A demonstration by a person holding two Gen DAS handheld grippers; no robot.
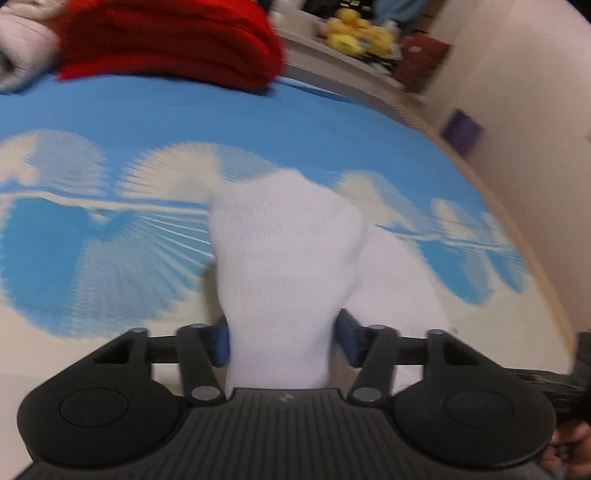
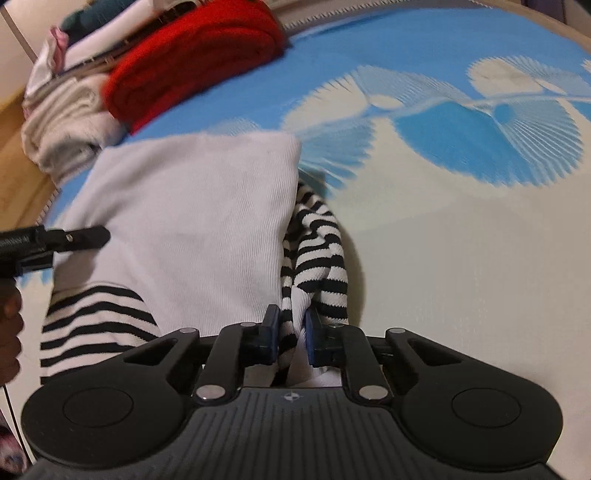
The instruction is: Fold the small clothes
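A small white garment (image 2: 192, 221) with black-and-white striped sleeves (image 2: 314, 251) lies on the blue-and-white patterned bedspread (image 2: 461, 240). My right gripper (image 2: 291, 332) is shut on a bunched striped-and-white edge of it at the near side. My left gripper (image 1: 282, 339) holds a thick fold of the same white cloth (image 1: 280, 251) between its blue pads, lifted off the bedspread. The left gripper's black tip also shows at the left of the right wrist view (image 2: 85, 236), over the garment's left edge.
A folded red cloth (image 1: 170, 40) and folded whitish clothes (image 2: 70, 125) are stacked at the far side of the bed. Yellow soft toys (image 1: 354, 31) sit on a ledge beyond the bed. A pale wall (image 1: 524, 129) stands at the right.
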